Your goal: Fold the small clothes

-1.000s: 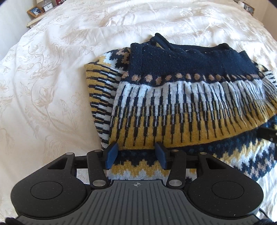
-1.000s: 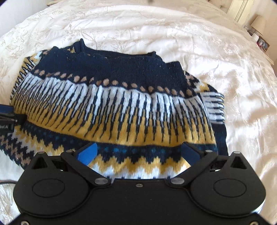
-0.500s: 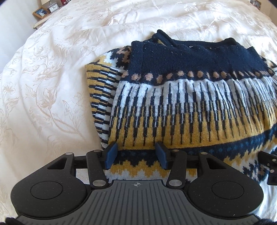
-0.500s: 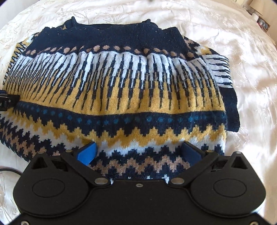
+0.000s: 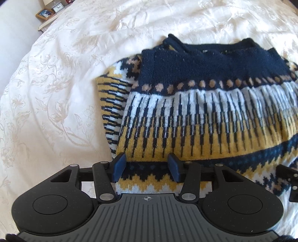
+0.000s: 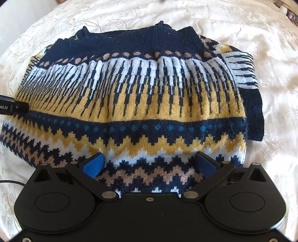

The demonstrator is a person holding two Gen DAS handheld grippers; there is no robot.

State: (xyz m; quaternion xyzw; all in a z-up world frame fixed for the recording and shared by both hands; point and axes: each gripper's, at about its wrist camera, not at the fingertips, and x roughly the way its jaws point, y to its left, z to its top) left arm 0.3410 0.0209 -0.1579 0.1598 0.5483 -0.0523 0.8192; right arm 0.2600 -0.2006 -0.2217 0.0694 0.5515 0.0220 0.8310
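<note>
Below our two hands, nearest the cameras, sit the black housings of the tools we hold. Our left gripper (image 5: 146, 167) has its blue-padded fingers (image 5: 119, 166) partly apart, with the near hem of the folded knitted sweater in navy, mustard, white and tan bands (image 5: 195, 115) showing in the gap; we cannot tell whether the pads touch the wool, and nothing is pinched between them. Our right gripper (image 6: 150, 164) stands wider, its blue fingers (image 6: 94, 164) spread over the lower zigzag bands of the same sweater (image 6: 134, 96), gripping nothing. From the right wrist view, the tip of the left tool shows as a dark bar at the sweater's left edge; from the left wrist view, a black part of the right tool juts in at the lower right.

Past the fingers we see the sweater lying on the cream floral-embroidered bedspread (image 5: 55, 93), folded into a broad block. Its bands run crosswise: zigzags nearest us, a navy stripe with blue dots, long mustard and white spikes, a row of tan dots, and plain navy at the far edge. A folded sleeve sticks out at each side.

Farthest off in the left wrist view, a small framed picture (image 5: 45, 14) and a little clock (image 5: 60, 7) stand on a ledge beyond the bed.
</note>
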